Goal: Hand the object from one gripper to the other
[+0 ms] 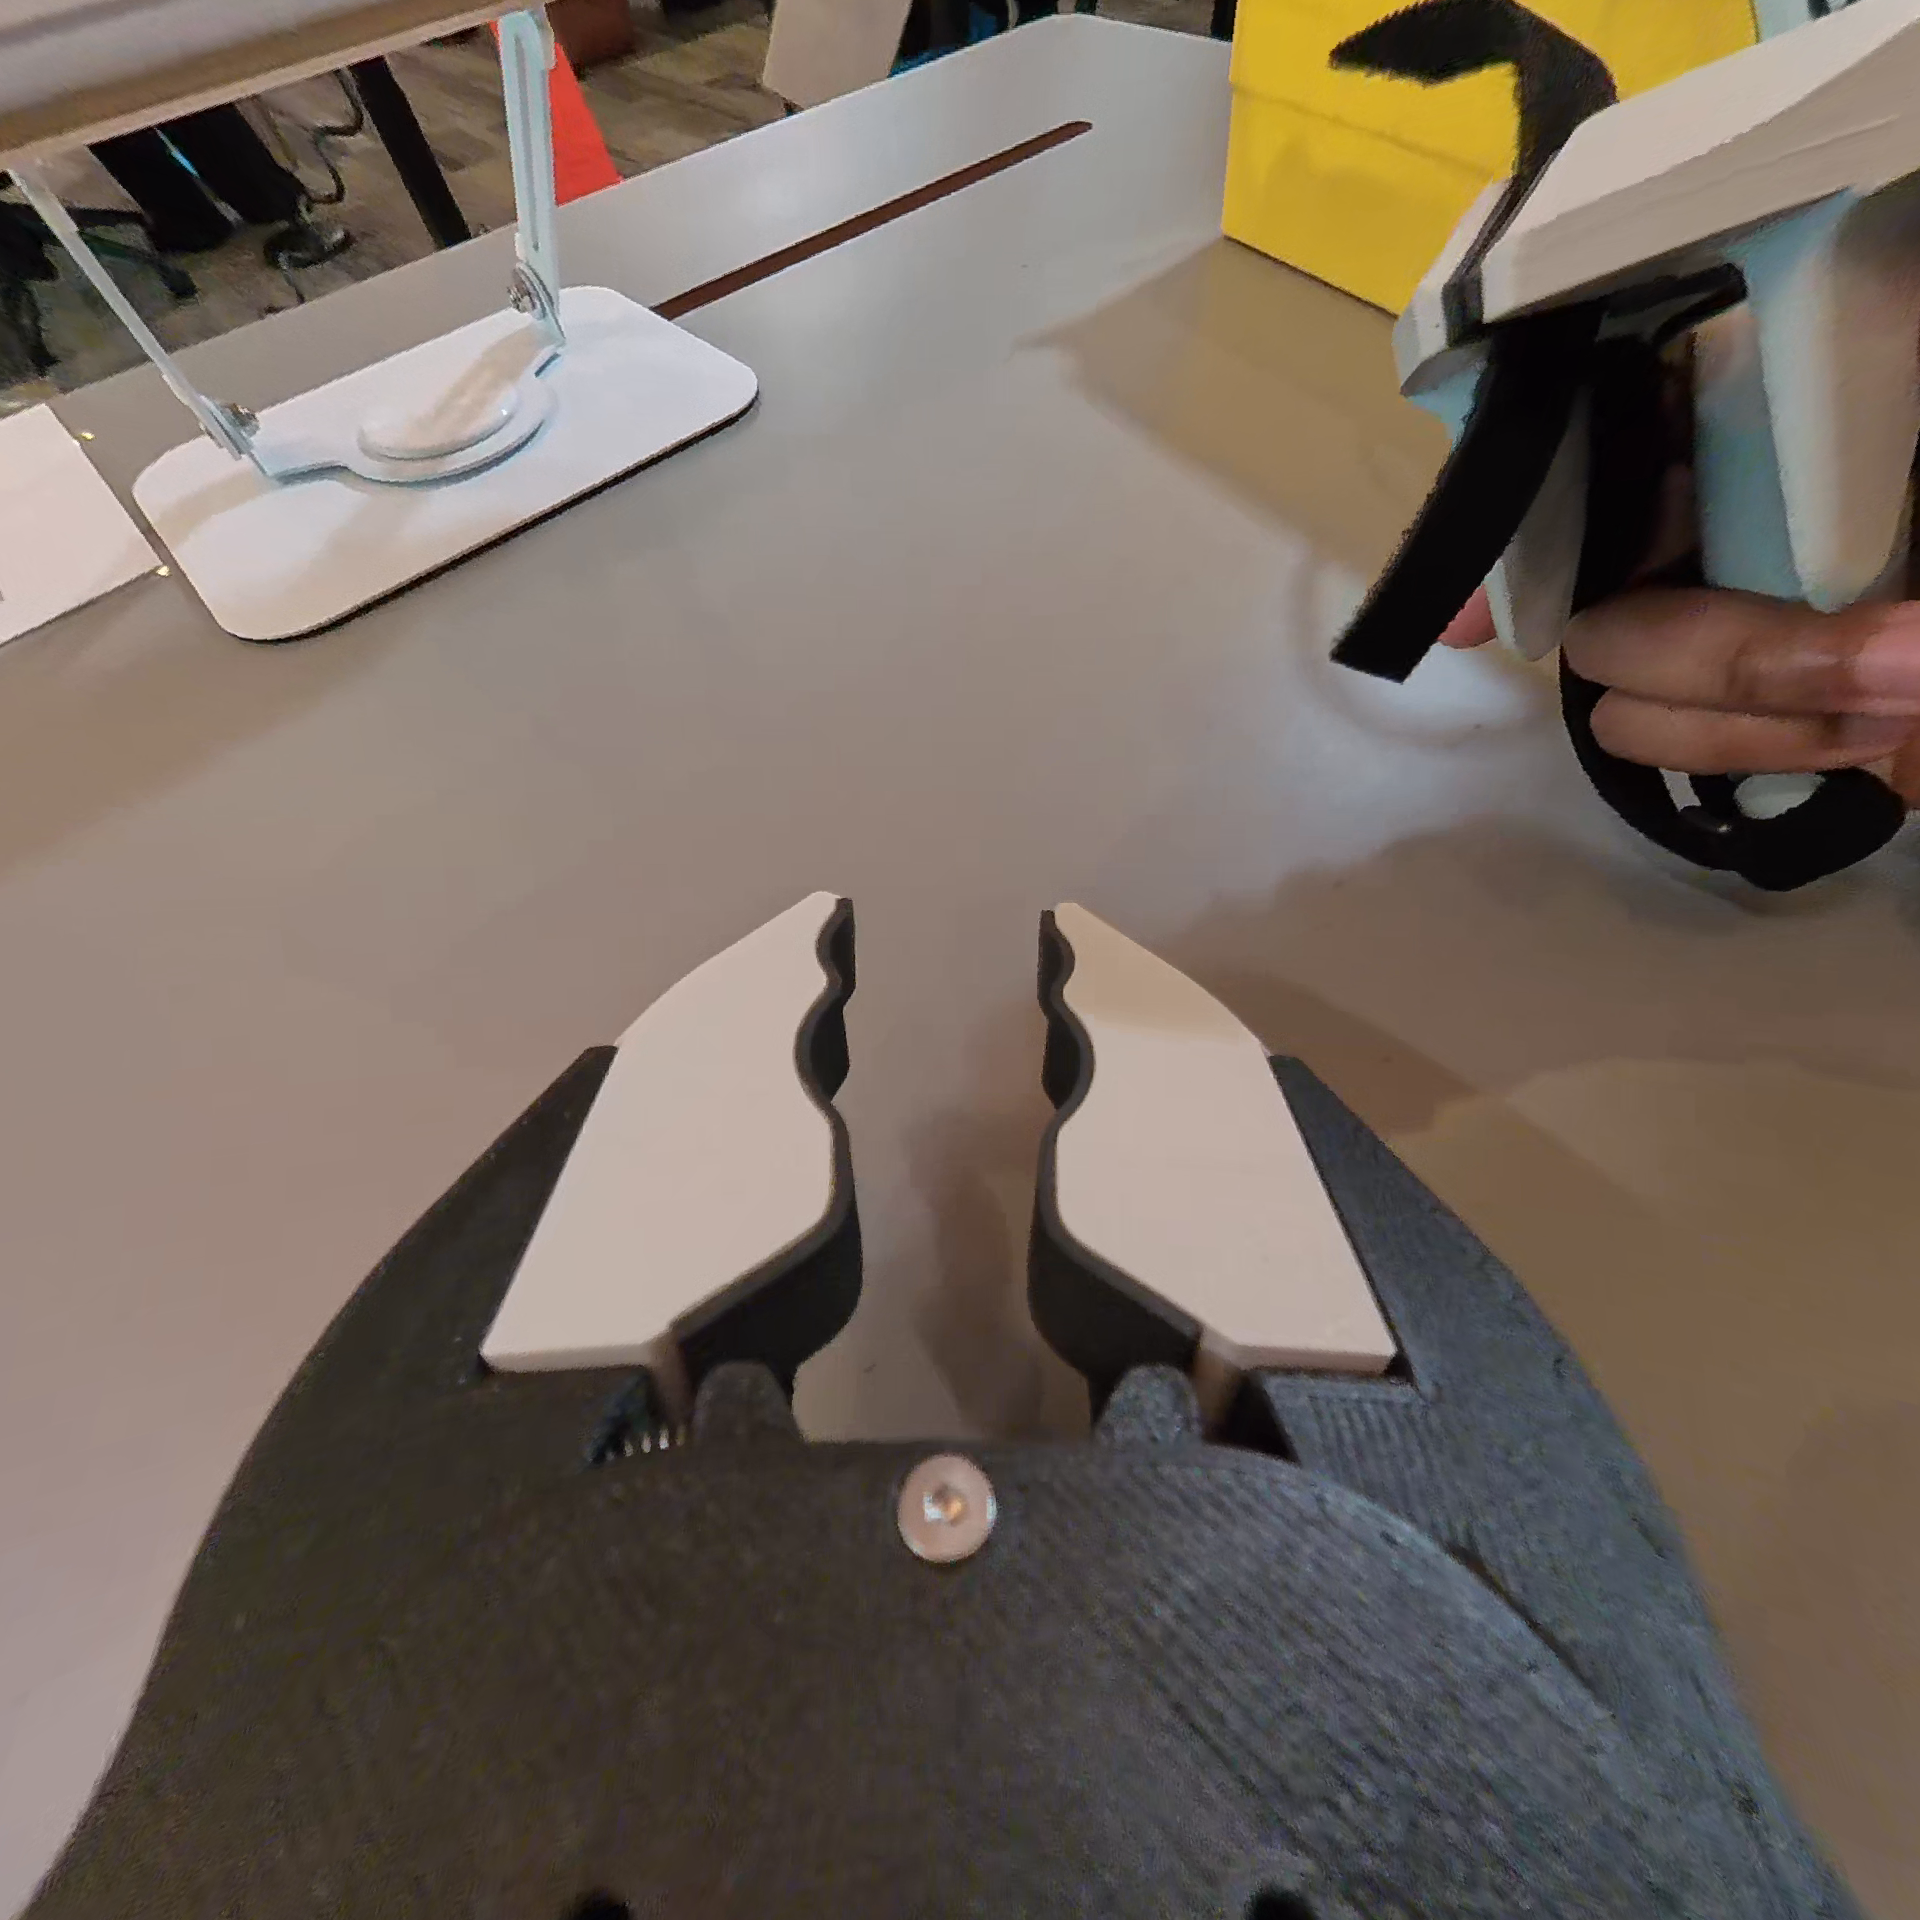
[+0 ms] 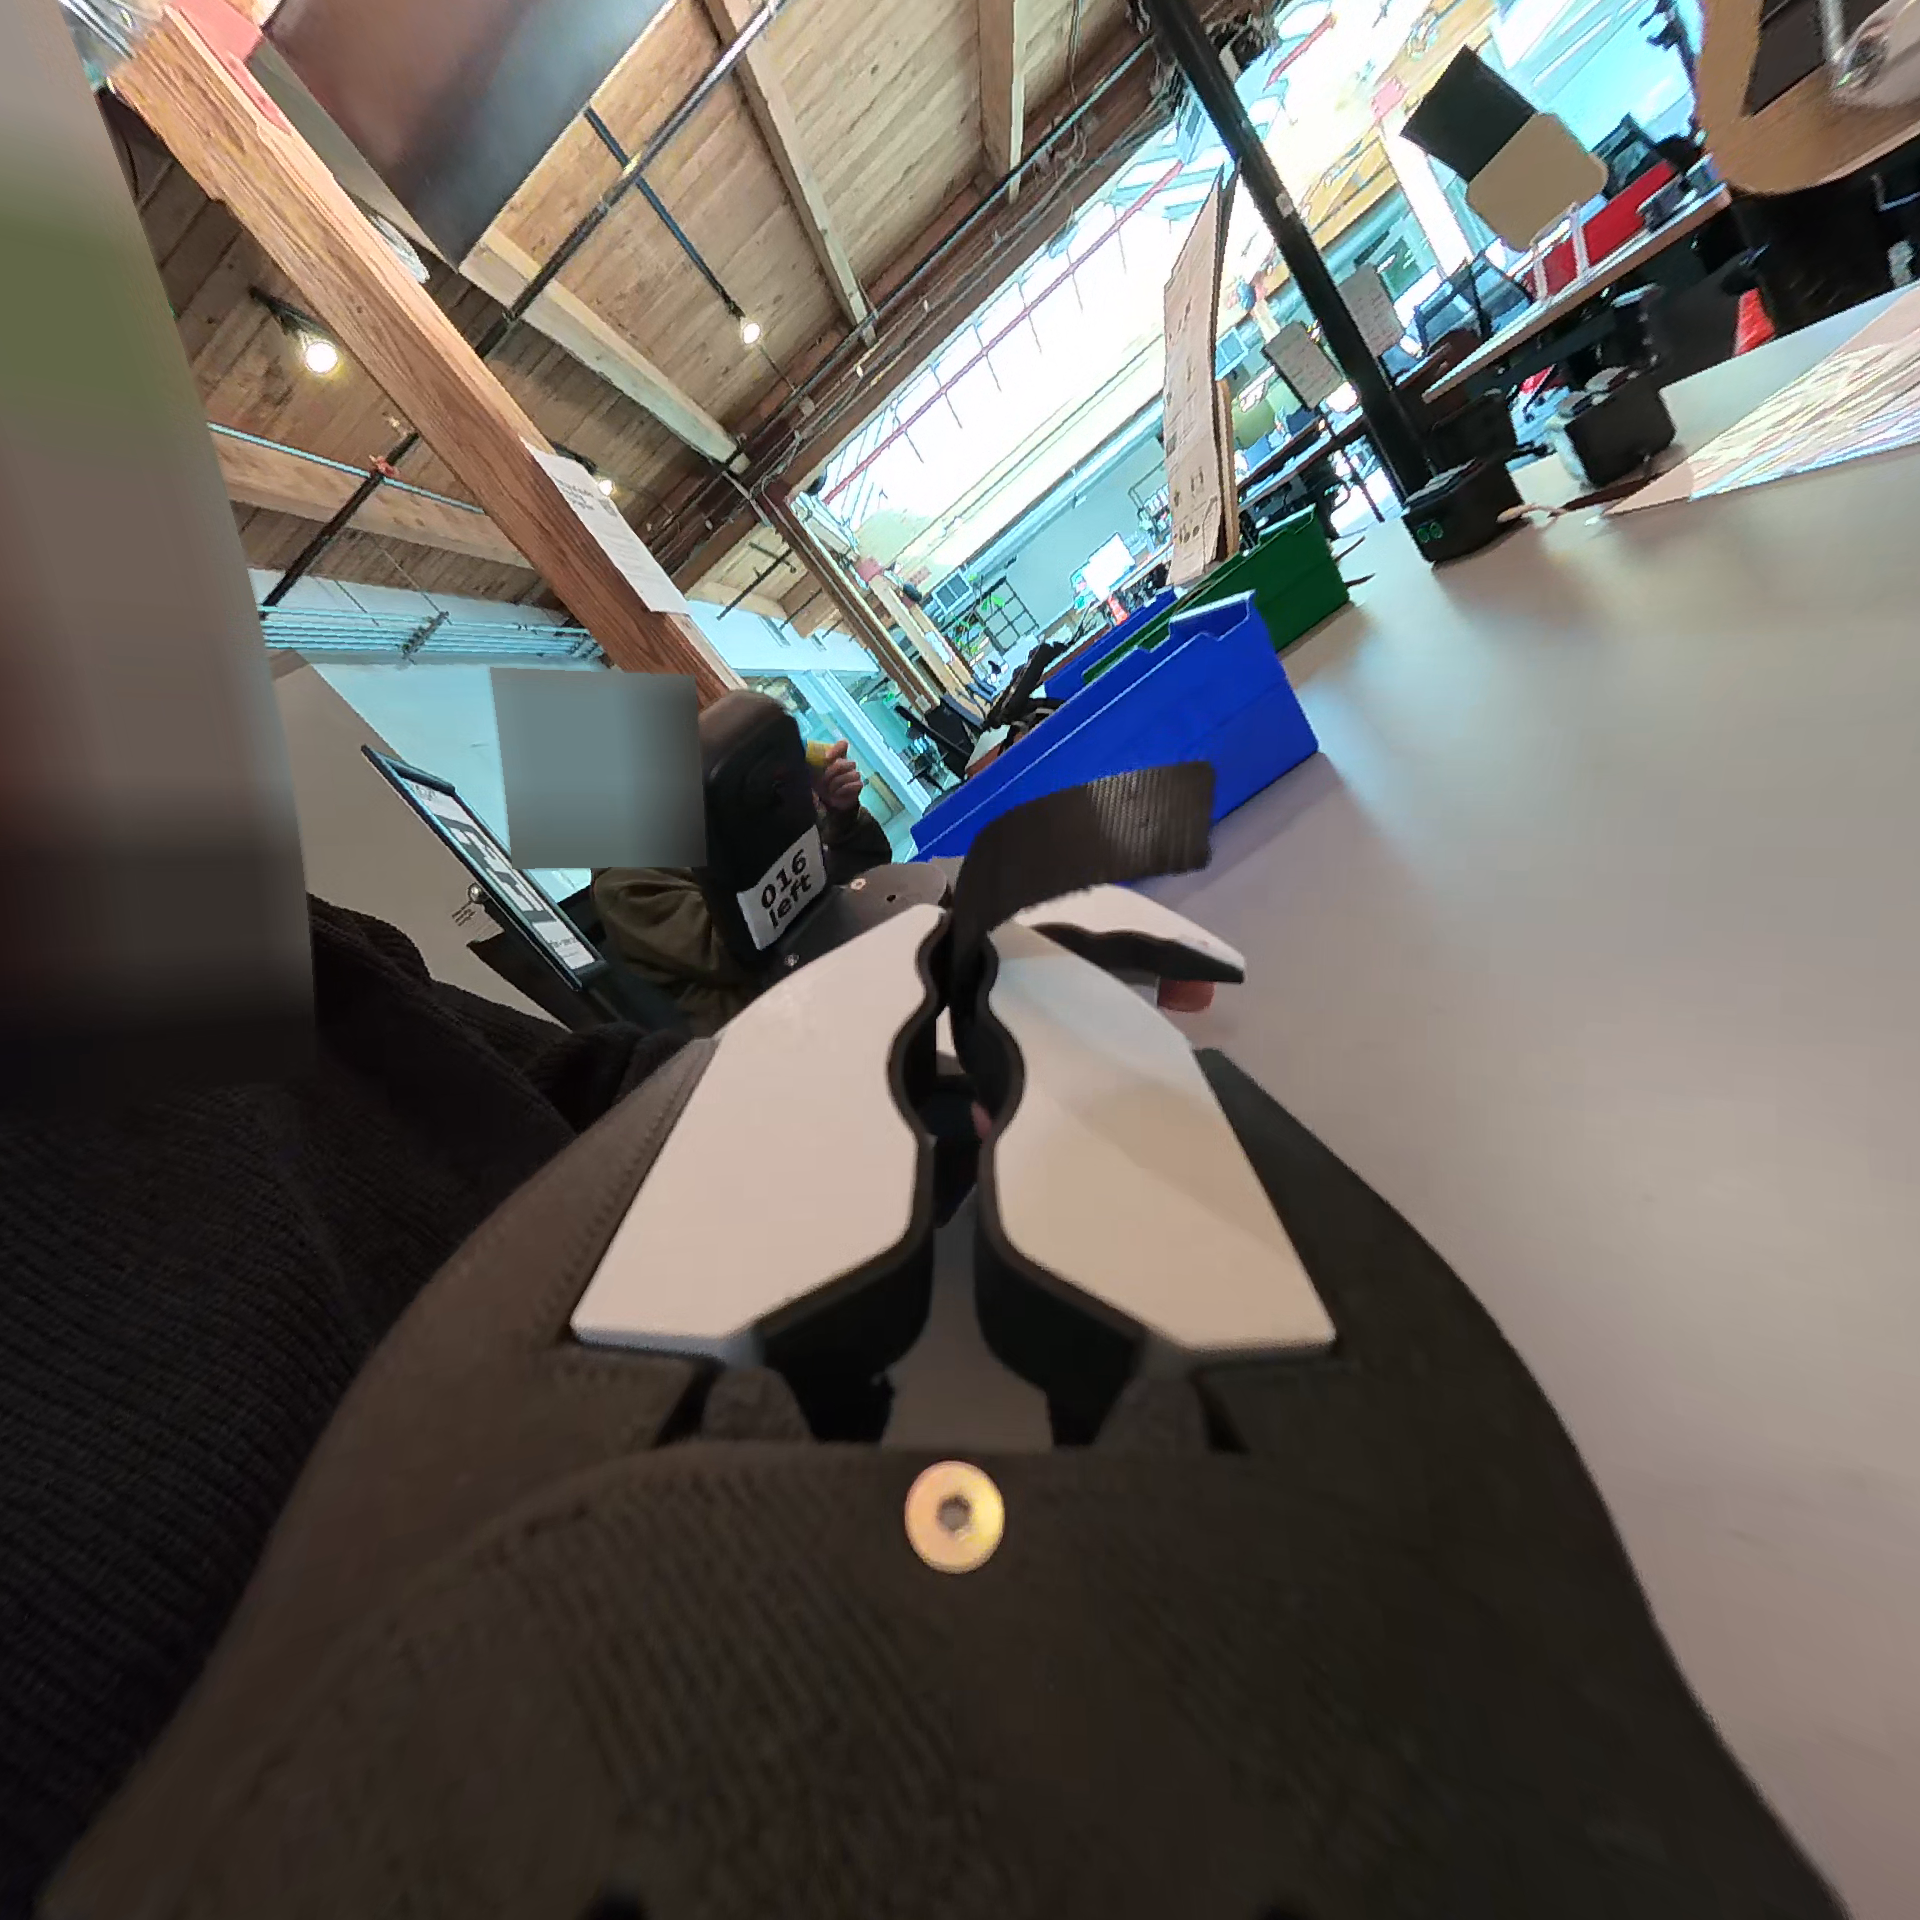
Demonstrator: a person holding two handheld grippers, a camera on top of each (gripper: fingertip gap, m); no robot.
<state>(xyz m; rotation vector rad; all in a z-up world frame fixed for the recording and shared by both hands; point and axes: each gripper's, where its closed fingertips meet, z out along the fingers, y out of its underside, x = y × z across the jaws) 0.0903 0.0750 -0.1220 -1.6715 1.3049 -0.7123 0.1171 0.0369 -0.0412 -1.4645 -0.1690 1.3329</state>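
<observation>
The object is a black fabric strap (image 2: pixel 1101 821). My right gripper (image 2: pixel 961 935) is shut on its middle, and the free end sticks up and to the right beyond the tips. In the left wrist view the right gripper (image 1: pixel 1475 301) hangs at the upper right, tilted, above the grey table (image 1: pixel 935 623). There the strap (image 1: pixel 1444 540) dangles below its jaws, with another end curling above. My left gripper (image 1: pixel 945 925) is open and empty, low over the table, left of and below the strap. One of its white fingers (image 2: pixel 1143 940) shows just behind the right gripper's tips.
A white stand with a flat base (image 1: pixel 447 457) sits at the far left, with a sheet of paper (image 1: pixel 52 520) beside it. A yellow box (image 1: pixel 1340 156) stands at the back right. A hand (image 1: pixel 1745 675) holds the right gripper. Blue bins (image 2: pixel 1143 717) and a green bin (image 2: pixel 1278 582) line the table's far side. Left tips to right tips: about 9 cm.
</observation>
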